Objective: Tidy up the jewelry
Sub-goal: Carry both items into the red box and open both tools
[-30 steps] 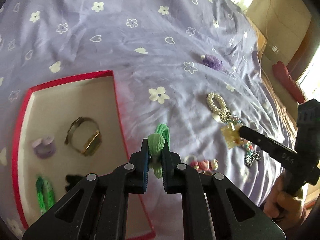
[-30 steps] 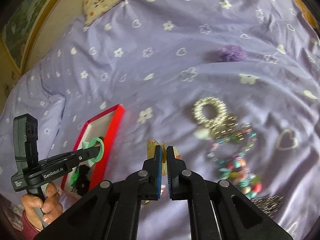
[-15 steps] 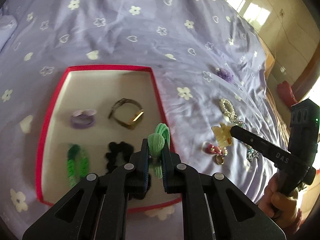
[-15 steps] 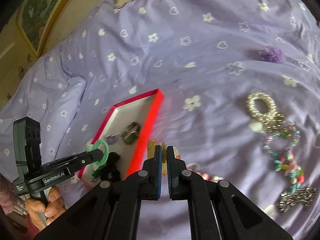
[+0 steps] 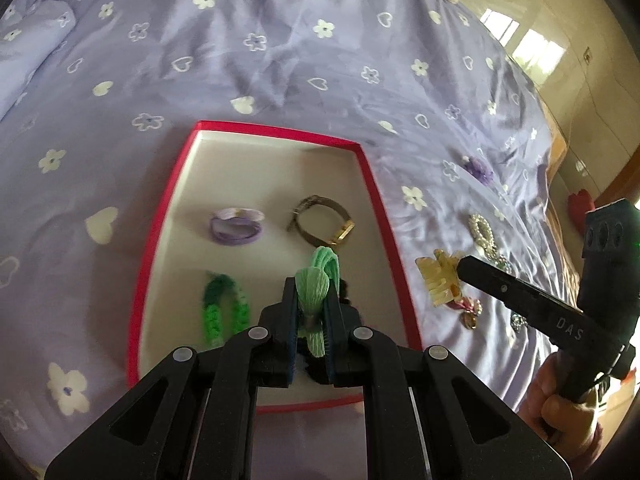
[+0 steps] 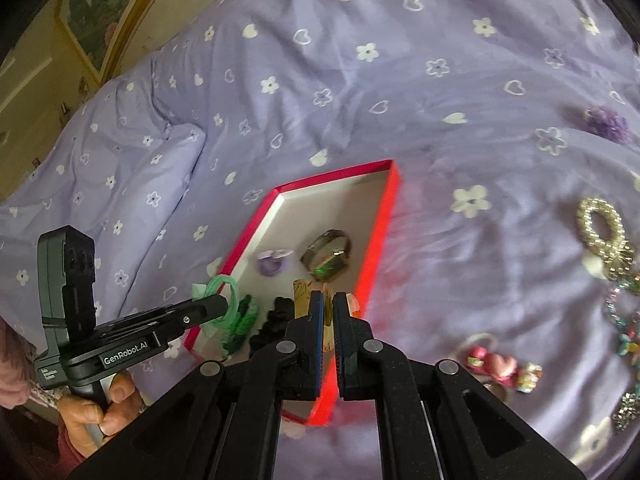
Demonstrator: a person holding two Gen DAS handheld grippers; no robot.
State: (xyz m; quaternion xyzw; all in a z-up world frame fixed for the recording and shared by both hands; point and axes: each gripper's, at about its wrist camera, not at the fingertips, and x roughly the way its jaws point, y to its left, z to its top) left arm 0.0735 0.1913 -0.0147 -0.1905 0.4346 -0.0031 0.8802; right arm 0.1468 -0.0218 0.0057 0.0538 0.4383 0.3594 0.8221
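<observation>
Both grippers have swung leftward to the red tray [image 5: 372,184]. Left gripper [image 5: 311,320], jaws clamped on a mint-green hair tie [image 5: 316,280], hangs above the tray's near end; lower before releasing. Right gripper [image 6: 328,312] pinches a yellowish hair claw [image 5: 436,280] near the right rim. A black item beneath is mostly hidden.

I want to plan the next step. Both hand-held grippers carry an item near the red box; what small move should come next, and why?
Probably lower the left hand-held gripper a little and release its light green hair tie onto bare floor of the red box: it is already above the box.
</observation>
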